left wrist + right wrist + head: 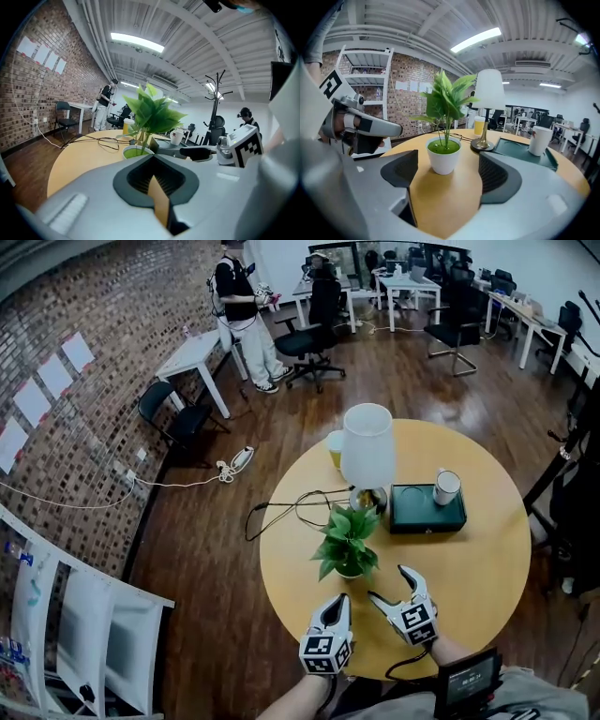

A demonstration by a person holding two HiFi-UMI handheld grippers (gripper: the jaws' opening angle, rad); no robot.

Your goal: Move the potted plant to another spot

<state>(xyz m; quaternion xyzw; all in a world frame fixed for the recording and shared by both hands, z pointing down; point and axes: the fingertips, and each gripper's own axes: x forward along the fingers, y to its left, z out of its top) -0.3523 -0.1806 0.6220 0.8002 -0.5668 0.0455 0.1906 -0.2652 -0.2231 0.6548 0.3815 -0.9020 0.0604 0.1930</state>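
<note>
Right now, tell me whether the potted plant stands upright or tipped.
Upright: the potted plant sits flat on the round table, stems rising straight.

The potted plant [346, 545] is a small spray of broad green leaves in a round white pot with a bright green top. It stands upright on the round wooden counter [469, 568], toward its near edge, just beside the white lamp [367, 448].

My left gripper [337, 604] and right gripper [390, 584] in pale grey shell, black ribbed pads [400, 173], black-and-white marker cube [325, 652] on each, black cable [405, 667] off the right
</note>
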